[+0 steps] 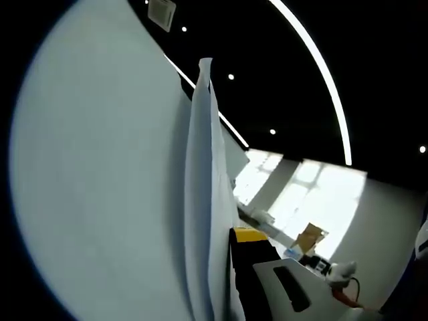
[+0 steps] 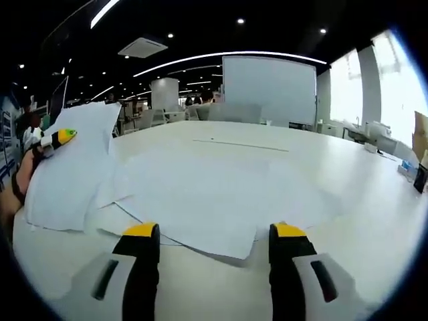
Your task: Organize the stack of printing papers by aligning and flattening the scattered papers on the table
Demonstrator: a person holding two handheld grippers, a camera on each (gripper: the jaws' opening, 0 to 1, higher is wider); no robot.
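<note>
In the right gripper view, far on the left, a person's hand [image 2: 15,184] holds the left hand-held gripper [image 2: 59,138]. It has a yellow tip. It pinches a few thin white sheets [image 2: 70,167] and lifts them up off the surface [image 2: 374,221]. The sheets hang smooth and a bit bent, with a corner sticking up. Next to them, more papers [image 2: 214,194] lie flat on the wide white surface. They are spread out and overlap, and their edges do not line up. One corner points at the camera. At the bottom, the right hand-held gripper [image 2: 214,244] is wide open and holds nothing. Its two jaws are black with yellow tips, and they float just over the near edge of the flat papers. In the left gripper view, the lifted sheets [image 1: 114,200] are very close and cover the left side. You can see their thin edges standing up in the middle. To the right of them is one black jaw with a yellow tip, pressed tight against the sheets. Behind it are bright windows [image 1: 314,194] and long ceiling lights [image 1: 321,73].
</note>
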